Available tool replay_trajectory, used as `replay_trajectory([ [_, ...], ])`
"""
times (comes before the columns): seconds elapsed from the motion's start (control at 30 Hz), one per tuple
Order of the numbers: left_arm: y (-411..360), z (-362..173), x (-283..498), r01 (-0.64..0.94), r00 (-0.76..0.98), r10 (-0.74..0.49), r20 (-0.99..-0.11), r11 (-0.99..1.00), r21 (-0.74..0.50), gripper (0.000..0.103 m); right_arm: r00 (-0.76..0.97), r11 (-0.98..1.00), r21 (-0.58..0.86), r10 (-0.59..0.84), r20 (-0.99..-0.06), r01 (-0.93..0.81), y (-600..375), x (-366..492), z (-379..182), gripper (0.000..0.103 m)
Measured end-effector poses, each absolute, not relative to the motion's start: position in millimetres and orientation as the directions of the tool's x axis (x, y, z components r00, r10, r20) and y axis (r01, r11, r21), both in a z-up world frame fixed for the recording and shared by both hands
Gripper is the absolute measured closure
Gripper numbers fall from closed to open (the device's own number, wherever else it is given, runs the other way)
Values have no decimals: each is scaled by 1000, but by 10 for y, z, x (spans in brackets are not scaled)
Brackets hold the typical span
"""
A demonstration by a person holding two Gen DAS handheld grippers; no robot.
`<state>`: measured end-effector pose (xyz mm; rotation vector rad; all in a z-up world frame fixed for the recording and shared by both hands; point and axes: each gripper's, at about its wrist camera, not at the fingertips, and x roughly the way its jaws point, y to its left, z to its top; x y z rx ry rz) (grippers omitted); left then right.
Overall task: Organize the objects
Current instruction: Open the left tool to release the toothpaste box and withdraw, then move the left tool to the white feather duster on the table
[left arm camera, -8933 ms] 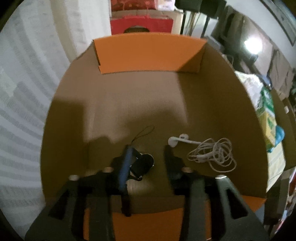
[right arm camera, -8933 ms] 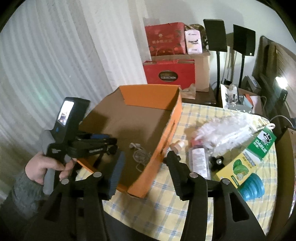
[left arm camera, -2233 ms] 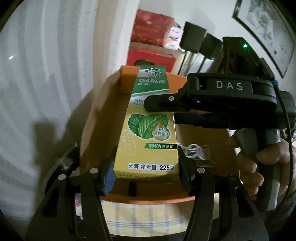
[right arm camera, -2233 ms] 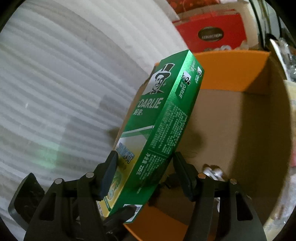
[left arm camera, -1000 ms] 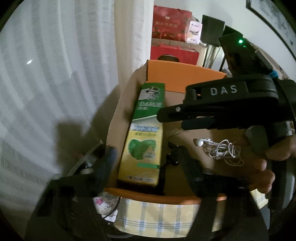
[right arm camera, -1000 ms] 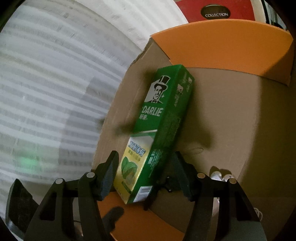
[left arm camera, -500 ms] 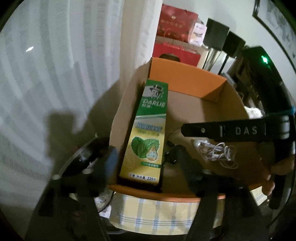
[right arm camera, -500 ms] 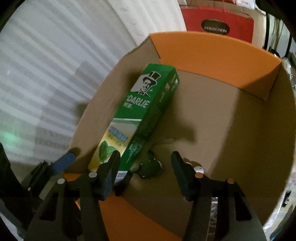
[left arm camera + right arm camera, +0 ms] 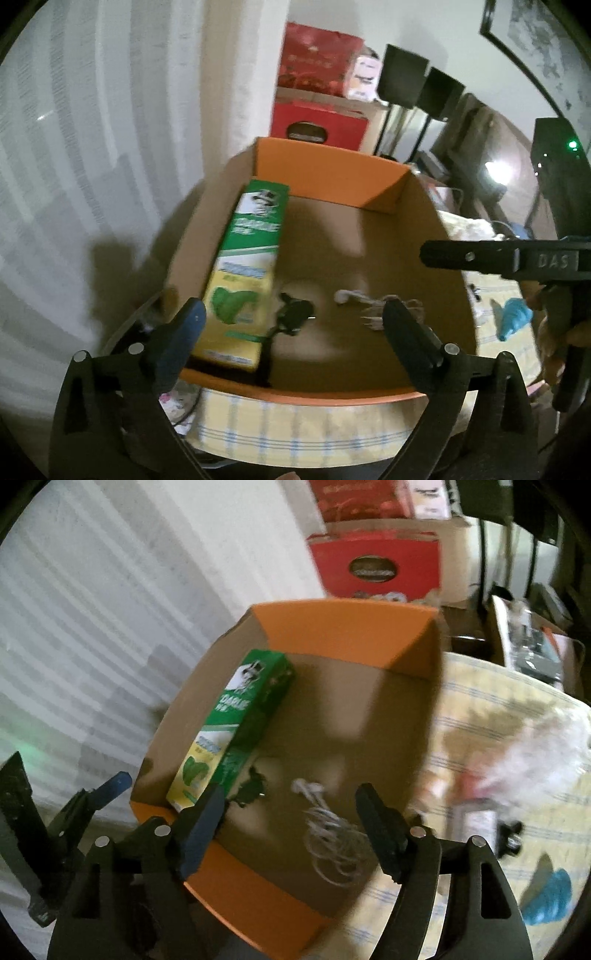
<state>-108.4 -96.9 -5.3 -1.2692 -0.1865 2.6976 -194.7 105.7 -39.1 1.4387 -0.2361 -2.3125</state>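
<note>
A green and yellow toothpaste box lies flat along the left wall of the orange cardboard box. Beside it on the box floor sit a small black keyring object and coiled white earphones. My left gripper hangs above the box's near edge, jaws opening wide, nothing between them. My right gripper hovers over the near corner, jaws opening, empty too. The right gripper's body and a hand show at the left wrist view's right edge.
The box stands on a yellow checked tablecloth with a white feather duster, a bottle and a blue object to its right. White curtains hang on the left. Red gift boxes stand behind.
The toothpaste box went from held above the orange box to lying flat inside it. Both grippers let go, opened and drew back upward; the right one swung to the right.
</note>
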Motion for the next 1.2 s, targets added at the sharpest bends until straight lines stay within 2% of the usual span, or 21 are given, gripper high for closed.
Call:
replay_trajectory([
  [0.17, -690, 41, -1042, -140, -631, 233, -740, -972, -187, 4, -443, -917, 346, -398, -803, 196, 1504, -1801, -220, 22],
  [0.43, -148, 188, -1035, -245, -621, 294, -727, -953, -176, 3, -500, -935, 342, -342, -795, 96, 2180, -1599, -108, 21],
  [0.67, 292, 206, -1127, -298, -577, 355, -735, -930, -215, 3, -517, -940, 338, -311, -798, 44, 2544, -1465, -123, 21],
  [1.2, 880, 224, -1376, -310, -549, 326, -769, -935, -175, 3, -572, -967, 255, -200, -795, -16, 3012, -1248, -120, 21],
])
